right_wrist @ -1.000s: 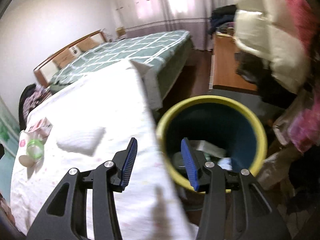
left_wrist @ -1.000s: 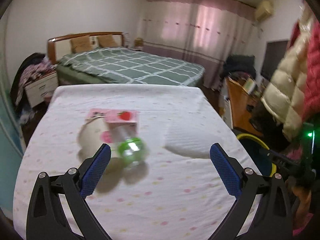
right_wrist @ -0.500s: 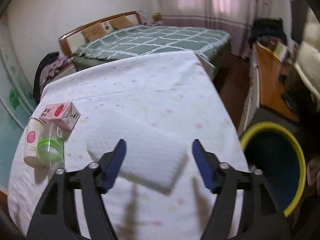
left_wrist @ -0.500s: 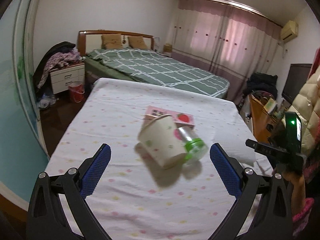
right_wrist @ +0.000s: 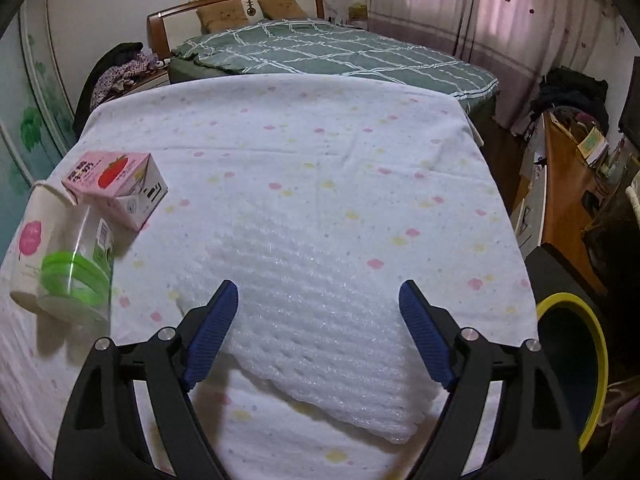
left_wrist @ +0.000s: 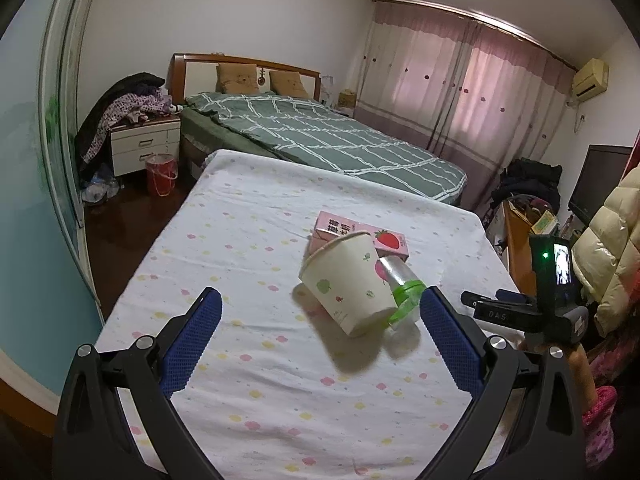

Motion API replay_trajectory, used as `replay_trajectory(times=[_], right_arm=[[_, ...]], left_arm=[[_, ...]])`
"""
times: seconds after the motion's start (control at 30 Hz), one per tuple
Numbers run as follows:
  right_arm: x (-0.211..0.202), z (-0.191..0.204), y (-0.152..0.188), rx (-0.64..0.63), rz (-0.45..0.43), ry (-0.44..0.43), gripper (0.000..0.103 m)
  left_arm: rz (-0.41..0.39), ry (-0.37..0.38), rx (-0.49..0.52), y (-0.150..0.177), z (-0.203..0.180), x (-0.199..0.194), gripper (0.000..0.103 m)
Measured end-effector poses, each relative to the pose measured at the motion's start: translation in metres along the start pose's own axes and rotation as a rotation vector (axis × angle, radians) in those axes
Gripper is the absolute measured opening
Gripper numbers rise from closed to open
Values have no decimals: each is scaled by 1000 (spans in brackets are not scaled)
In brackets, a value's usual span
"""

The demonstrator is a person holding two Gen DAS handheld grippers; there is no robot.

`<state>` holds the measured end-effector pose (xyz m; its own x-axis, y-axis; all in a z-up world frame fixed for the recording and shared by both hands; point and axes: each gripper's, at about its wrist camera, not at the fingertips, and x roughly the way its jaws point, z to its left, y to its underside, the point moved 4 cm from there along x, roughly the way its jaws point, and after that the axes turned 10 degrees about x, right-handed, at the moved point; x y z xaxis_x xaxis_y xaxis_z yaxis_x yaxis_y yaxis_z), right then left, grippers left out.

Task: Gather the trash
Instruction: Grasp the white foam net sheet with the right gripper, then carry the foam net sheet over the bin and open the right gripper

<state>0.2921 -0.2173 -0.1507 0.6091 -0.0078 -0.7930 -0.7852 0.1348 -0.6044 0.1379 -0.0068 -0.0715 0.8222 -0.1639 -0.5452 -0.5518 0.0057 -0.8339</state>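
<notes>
my right gripper (right_wrist: 318, 332) jaws wide, empty, straddling foam sheet (right_wrist: 316, 304) on tabletop (right_wrist: 360, 152): light, squashy; pinch near edge. left gripper (left_wrist: 320, 344) jaws wide, empty, before paper cup (left_wrist: 346, 280): crushable, grip gently.

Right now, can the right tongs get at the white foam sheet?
Probably yes. The right tongs are open, straddling the foam sheet on the table; nothing lies between, and the cup sits well left.

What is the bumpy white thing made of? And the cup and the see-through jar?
The white sheet looks like soft foam packing wrap: puffy, netted, slightly shiny. The cup seems paper: matte, with printed fruit and a rolled rim. The jar looks like clear plastic with a green lid, though it could be glass.
</notes>
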Motion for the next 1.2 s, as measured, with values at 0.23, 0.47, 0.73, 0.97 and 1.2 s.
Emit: replay_trajectory(times=[0.23,0.47,0.73,0.97,1.2], right_arm=[[-5,-4,6,-5,-29,27,45],[-22,-27,5,106,-50,0,23],[-75,-82,5,256,-180,36,23],[-100,-157,27,463,-274,183,24],[-90,-211,51,615,-247,293,26]], left_arm=[[21,18,0,5,-8,9,98],[29,17,7,7,-12,11,98],[45,28,18,10,-23,18,98],[63,47,36,13,-36,26,98],[78,50,46,14,-42,32,98]])
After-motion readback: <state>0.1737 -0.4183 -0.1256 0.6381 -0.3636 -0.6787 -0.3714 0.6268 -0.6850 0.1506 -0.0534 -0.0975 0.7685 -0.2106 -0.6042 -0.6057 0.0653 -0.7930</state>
